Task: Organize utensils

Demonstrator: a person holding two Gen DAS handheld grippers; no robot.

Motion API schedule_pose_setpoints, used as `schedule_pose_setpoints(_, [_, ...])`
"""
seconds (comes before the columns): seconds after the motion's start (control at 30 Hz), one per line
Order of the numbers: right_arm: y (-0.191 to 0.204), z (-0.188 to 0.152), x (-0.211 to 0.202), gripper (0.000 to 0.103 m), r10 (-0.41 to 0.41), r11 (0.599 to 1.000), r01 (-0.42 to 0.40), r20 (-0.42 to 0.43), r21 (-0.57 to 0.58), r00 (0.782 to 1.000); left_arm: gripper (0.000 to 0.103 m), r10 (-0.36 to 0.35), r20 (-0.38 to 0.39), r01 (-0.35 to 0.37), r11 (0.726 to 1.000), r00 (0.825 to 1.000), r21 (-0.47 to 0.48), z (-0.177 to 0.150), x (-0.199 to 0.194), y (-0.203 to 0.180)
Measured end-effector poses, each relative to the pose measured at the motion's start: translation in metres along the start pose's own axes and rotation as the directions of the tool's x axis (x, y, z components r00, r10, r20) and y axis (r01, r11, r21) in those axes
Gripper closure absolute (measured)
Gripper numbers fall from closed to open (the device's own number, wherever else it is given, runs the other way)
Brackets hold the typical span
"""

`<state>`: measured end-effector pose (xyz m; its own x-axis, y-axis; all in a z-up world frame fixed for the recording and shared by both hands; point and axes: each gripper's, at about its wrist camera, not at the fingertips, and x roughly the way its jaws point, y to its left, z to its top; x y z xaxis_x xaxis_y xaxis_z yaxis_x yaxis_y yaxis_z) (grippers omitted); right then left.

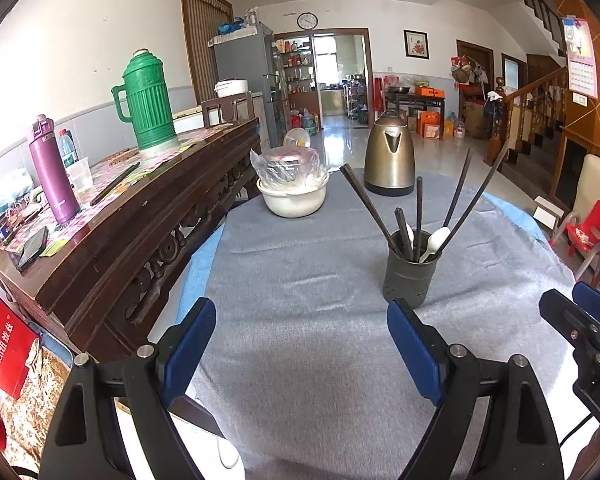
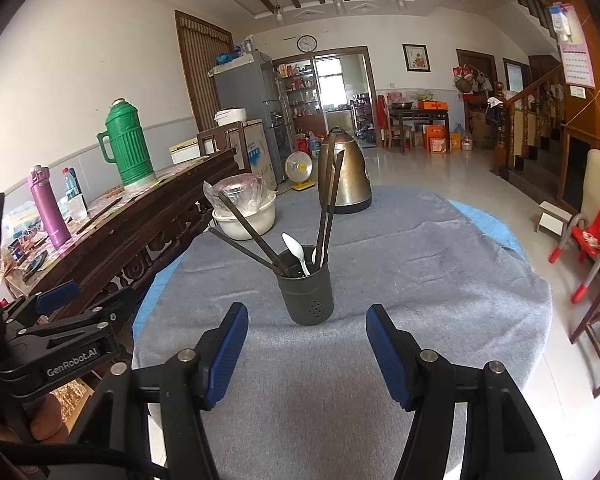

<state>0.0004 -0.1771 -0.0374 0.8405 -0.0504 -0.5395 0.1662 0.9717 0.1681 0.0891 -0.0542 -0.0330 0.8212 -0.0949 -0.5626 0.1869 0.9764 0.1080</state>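
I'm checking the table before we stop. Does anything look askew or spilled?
Nothing spilled. The dark utensil holder stands upright on the grey cloth, chopsticks and a white spoon fanning out loosely inside it.

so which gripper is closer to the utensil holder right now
Right, as far as the views show. The right gripper faces the utensil holder head-on, jaws open and empty. The left gripper sits off to the holder's left, also open.

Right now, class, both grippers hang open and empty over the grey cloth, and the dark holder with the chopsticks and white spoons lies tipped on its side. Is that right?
One thing is wrong: the dark holder stands upright on the grey cloth, with chopsticks and white spoons in it, as the right wrist view shows. The left gripper and right gripper are indeed open and empty.
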Motion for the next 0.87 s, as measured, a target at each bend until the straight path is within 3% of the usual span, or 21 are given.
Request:
schedule_pose_setpoints(0.6, [0.018,0.004,0.007,0.037,-0.010,1.000,0.010,-0.003,-0.021,1.000,0.015,0.009,0.002,-0.009,1.000,1.000,-0.018,0.004,0.004,0.019])
schedule_pose_setpoints(0.77, [0.018,0.007,0.017,0.037,-0.014,1.000,0.014,-0.008,-0.018,1.000,0.015,-0.001,-0.006,0.001,1.000,1.000,-0.021,0.005,0.016,0.021])
schedule_pose_setpoints(0.87, [0.012,0.005,0.028,0.037,-0.025,1.000,0.025,-0.016,-0.009,1.000,0.015,-0.045,-0.059,0.043,0.998,0.997,-0.034,-0.002,0.045,0.021])
